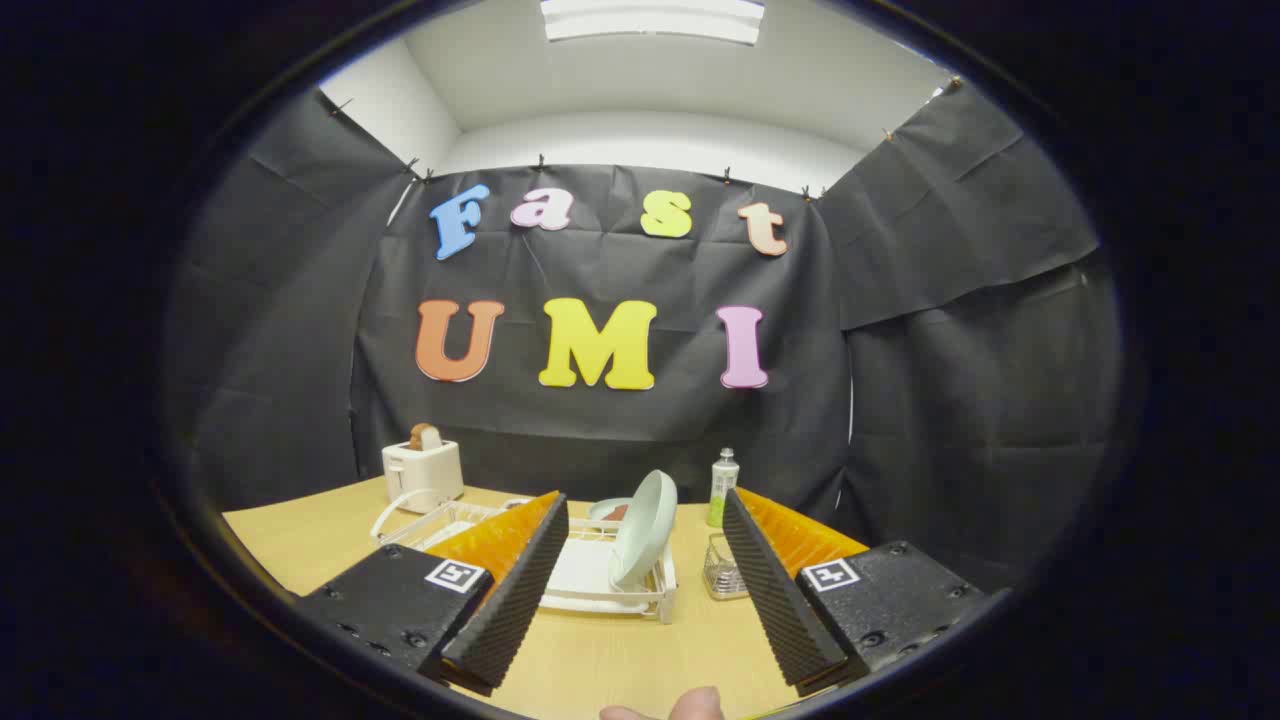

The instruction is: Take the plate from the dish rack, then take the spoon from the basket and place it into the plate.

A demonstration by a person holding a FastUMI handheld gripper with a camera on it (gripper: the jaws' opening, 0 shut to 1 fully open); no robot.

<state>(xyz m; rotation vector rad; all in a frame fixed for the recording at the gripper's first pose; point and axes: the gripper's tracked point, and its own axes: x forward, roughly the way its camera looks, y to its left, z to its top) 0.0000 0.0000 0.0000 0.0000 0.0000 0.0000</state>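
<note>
Gripper: the gripper [640, 590] hangs above the wooden table [300, 540] with its fingers spread wide apart and nothing between them — released, holding nothing.

Plate: the pale green plate [645, 530] stands on edge in the white dish rack [600, 590], straight ahead of the fingers and beyond their tips, seen through the gap between them, a little nearer the right finger than the left.

Plate axis: its long line runs up and down, leaning slightly; the hollow face looks toward the left finger, so the rim presents itself nearly edge-on to the gripper.

Gap: plate and fingertips are well apart — the fingers have not yet reached the rack.

Basket: a small wire basket [725, 575] sits on the table just beside the rack, close by the inner side of the right finger; whether a spoon stands in it I cannot tell, as the finger covers part of it.

Other things: a toaster [423, 470] lies far ahead past the left finger, a bottle [722, 487] ahead past the basket; a fingertip [690, 705] of the person shows below the gripper.

Judgement: the first step is not begun; the move likely turns on going straight forward and closing across the thin upper rim.
</note>
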